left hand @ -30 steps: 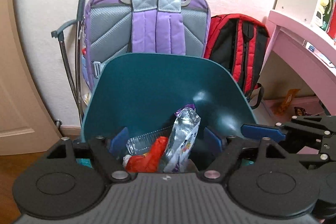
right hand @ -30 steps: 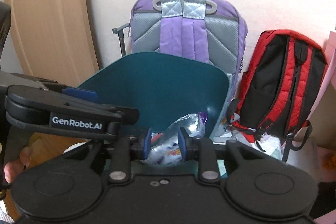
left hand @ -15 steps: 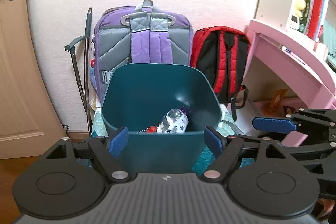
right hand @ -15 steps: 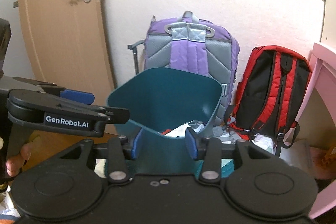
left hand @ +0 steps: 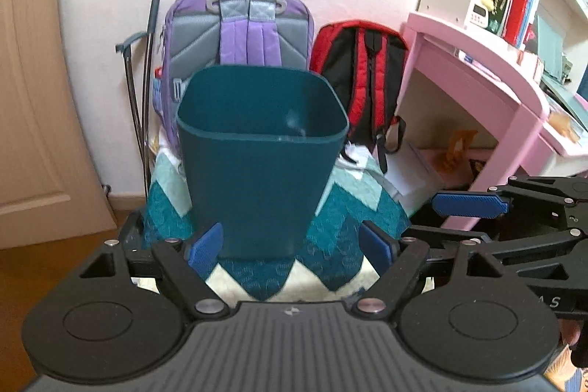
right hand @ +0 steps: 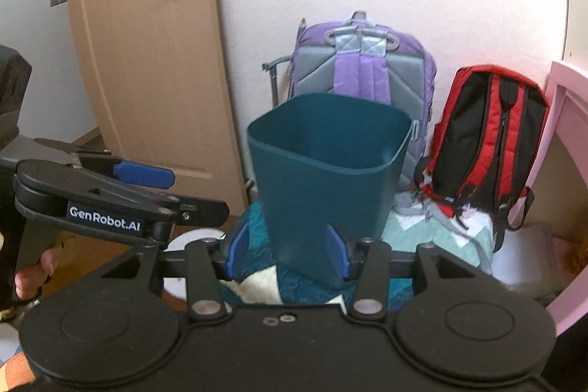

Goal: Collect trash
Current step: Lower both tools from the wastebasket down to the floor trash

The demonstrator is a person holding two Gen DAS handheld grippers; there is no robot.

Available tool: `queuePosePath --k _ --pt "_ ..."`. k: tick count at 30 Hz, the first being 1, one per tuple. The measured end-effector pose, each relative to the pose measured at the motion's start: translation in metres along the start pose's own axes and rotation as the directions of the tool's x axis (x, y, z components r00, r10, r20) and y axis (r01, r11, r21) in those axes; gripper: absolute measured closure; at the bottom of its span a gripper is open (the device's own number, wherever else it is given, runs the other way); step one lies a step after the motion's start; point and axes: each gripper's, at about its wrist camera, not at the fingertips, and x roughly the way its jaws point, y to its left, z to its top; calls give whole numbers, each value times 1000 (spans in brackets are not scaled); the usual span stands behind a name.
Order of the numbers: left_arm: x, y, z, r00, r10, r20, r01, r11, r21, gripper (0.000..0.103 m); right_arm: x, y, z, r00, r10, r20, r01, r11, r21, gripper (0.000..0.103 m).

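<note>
A dark teal trash bin stands upright on a teal and white quilt; it also shows in the right wrist view. Its contents are hidden from this low angle. My left gripper is open and empty, back from the bin's base. My right gripper is open and empty, also in front of the bin's base. The right gripper shows at the right edge of the left wrist view, and the left gripper at the left of the right wrist view.
A purple and grey backpack and a red and black backpack lean on the wall behind the bin. A pink desk with shelves stands at right. A wooden door is at left.
Both grippers have pulled back and down from over the bin. The trash inside, seen before, is now hidden below the rim. The right gripper's fingers have spread wider.
</note>
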Motion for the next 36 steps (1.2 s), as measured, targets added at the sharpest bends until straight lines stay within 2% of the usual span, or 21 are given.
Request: queuePosePath --k 2,7,9,10,13,15,20,25,31,36 --pt "-1 2 -13 1000 -11 -11 11 1000 -8 16 -1 2 -13 1000 13 -9 -13 1000 4 55" --pt "11 15 -51 998 -24 -55 23 999 -28 15 9 3 -50 996 59 -65 -58 998 9 55" --pt "22 20 -68 997 -15 -73 13 1000 -19 9 17 4 -68 993 73 -88 -72 997 5 54" --pt "29 23 -76 996 -9 -84 8 1000 -14 1 24 3 -78 991 82 -103 -82 997 5 54" --pt "57 38 -101 990 8 -139 -11 1000 -21 0 48 0 -110 982 107 -154 -104 994 26 54" --pt "80 50 -118 981 11 -193 -22 998 -53 0 68 -4 -133 969 134 -210 -123 990 63 54" --pt "139 78 -160 952 21 -305 -56 993 -106 0 126 -13 -191 933 124 -339 -92 990 108 54" --pt "202 93 -201 908 17 -419 -57 995 -82 0 176 -26 -242 893 123 -433 -59 985 160 54" --pt "270 91 -239 856 28 -516 4 998 61 0 240 -51 -298 823 114 -557 43 965 260 54" --pt "318 81 -274 820 39 -572 97 974 205 0 283 -72 -335 771 152 -618 111 924 365 54"
